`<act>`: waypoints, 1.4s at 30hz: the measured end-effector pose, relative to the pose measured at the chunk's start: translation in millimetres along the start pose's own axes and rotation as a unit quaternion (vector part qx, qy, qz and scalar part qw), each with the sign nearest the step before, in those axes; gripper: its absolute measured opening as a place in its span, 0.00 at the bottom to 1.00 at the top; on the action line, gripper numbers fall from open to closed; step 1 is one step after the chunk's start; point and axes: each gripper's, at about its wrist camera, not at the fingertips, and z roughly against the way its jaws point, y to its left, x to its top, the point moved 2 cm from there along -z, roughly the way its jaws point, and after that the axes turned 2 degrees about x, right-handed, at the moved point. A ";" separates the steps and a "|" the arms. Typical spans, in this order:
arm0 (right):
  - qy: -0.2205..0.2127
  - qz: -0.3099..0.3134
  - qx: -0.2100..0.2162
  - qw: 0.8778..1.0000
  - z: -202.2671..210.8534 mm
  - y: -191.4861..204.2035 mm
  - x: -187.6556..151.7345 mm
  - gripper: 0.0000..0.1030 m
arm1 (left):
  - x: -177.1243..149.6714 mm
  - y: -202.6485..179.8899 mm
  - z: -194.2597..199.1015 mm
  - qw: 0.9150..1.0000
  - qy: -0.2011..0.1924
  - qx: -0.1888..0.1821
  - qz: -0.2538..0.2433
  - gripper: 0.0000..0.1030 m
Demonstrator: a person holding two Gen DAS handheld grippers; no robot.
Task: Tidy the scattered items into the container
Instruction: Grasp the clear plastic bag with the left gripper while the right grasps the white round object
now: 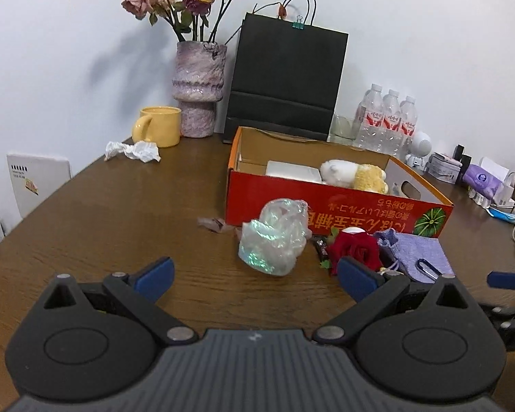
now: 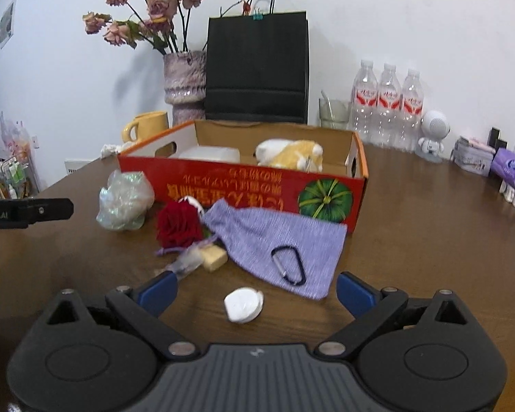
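A red cardboard box [image 1: 326, 211] [image 2: 243, 189] stands open on the brown table, holding a white-and-yellow plush toy [image 1: 355, 175] [image 2: 292, 154] and a white box [image 2: 209, 154]. In front of it lie an iridescent plastic bag [image 1: 274, 238] [image 2: 125, 201], a red rose [image 1: 353, 249] [image 2: 178, 223], a purple pouch [image 1: 419, 252] [image 2: 267, 237] bearing a dark carabiner [image 2: 288, 264], a yellow block [image 2: 216, 257] and a white round piece [image 2: 243, 304]. My left gripper [image 1: 255, 279] is open, just short of the bag. My right gripper [image 2: 255, 292] is open, with the white piece lying untouched between its fingers.
At the back stand a vase of dried roses [image 1: 197, 92], a black paper bag [image 1: 285, 79], a yellow mug [image 1: 159, 125], crumpled tissue [image 1: 134, 151], three water bottles [image 2: 388, 103], a glass [image 2: 333, 113] and a white figurine [image 2: 432, 134]. Packets and cables crowd the right edge [image 1: 491, 185].
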 end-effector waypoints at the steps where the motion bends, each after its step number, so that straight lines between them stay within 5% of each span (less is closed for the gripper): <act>1: 0.003 -0.001 0.001 1.000 -1.2 1.1 -1.4 0.96 | -0.8 -1.3 -0.6 1.000 0.001 0.000 -0.003 1.00; 9: 0.019 -0.004 0.003 1.000 -8.9 4.1 -5.6 0.88 | 2.3 -7.5 -9.0 0.999 0.002 -0.005 -0.032 1.00; 21: 0.050 -0.016 0.013 0.999 -33.8 0.6 -5.4 0.41 | 15.5 -26.3 -69.9 0.995 0.027 0.004 -0.099 0.97; 26: 0.048 -0.012 0.008 0.999 -35.4 0.1 -4.3 0.30 | 13.1 -30.5 -86.9 0.993 0.040 0.008 -0.109 0.75; 28: 0.048 -0.010 0.007 0.999 -35.9 0.0 -3.5 0.25 | 12.2 -31.1 -91.9 0.993 0.045 0.008 -0.110 0.53; 31: 0.047 -0.008 0.007 0.999 -35.8 0.3 -3.8 0.24 | 11.7 -31.3 -92.6 0.993 0.043 0.014 -0.111 0.44; 42: 0.035 -0.016 0.016 0.999 -27.6 -1.6 -3.3 0.24 | 6.9 -25.7 -55.8 0.996 0.022 0.011 -0.085 0.43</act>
